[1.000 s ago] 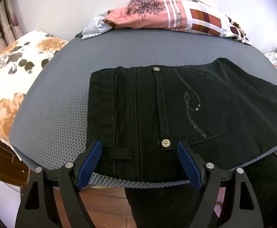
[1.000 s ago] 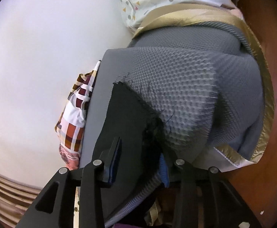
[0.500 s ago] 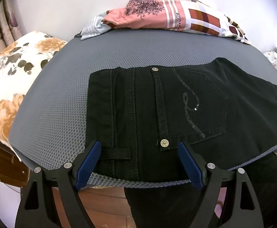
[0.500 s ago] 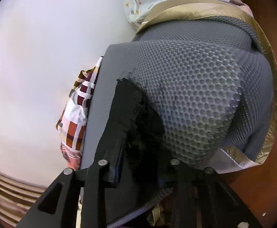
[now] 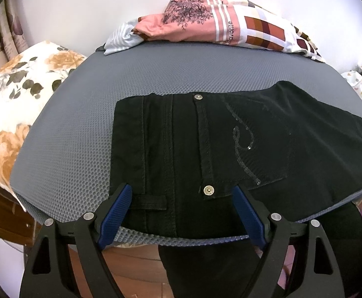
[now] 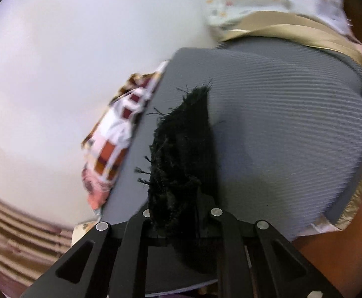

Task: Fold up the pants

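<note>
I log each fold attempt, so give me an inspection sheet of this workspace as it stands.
Surface: grey mesh mattress, pants lying on it.
Job's things: black pants, waist end flat, one part hanging over the near edge; frayed hem raised.
Clutter: pink patterned cloth at the far edge by the wall.
Grippers: left gripper open over the waistband; right gripper closing on the hem.
Cables: nothing seen.
Surroundings: floral pillow, white wall, wooden floor.
</note>
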